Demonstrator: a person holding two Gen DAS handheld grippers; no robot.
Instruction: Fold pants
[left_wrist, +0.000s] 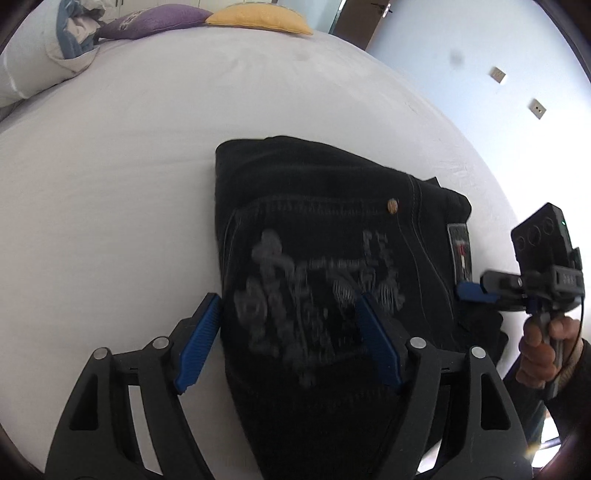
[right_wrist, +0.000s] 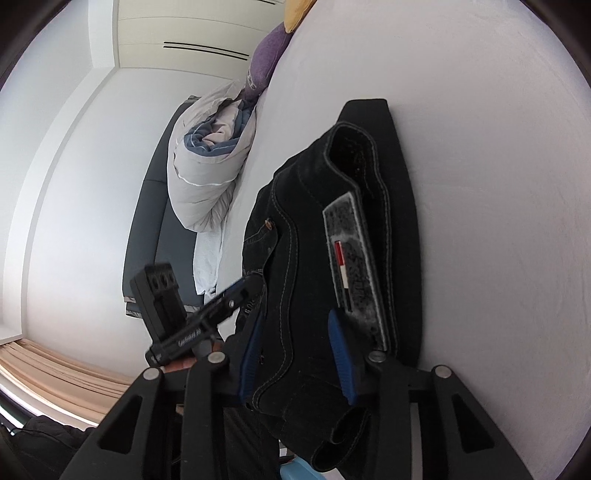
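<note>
Black jeans (left_wrist: 314, 229) lie folded into a compact stack on the white bed, back pocket with grey embroidery facing up. My left gripper (left_wrist: 291, 343) is open, its blue pads on either side of the stack's near left part, just above the pocket. My right gripper (right_wrist: 299, 354) is open around the waistband edge of the jeans (right_wrist: 332, 221), next to the grey label. It also shows in the left wrist view (left_wrist: 476, 291) at the stack's right edge, held by a hand. The left gripper shows in the right wrist view (right_wrist: 236, 291).
The white bed sheet (left_wrist: 147, 166) stretches far and left. A purple cushion (left_wrist: 155, 20), a yellow cushion (left_wrist: 258, 16) and a rolled grey duvet (left_wrist: 40, 51) lie at the bed's far end. A pale wall (left_wrist: 498, 44) is on the right.
</note>
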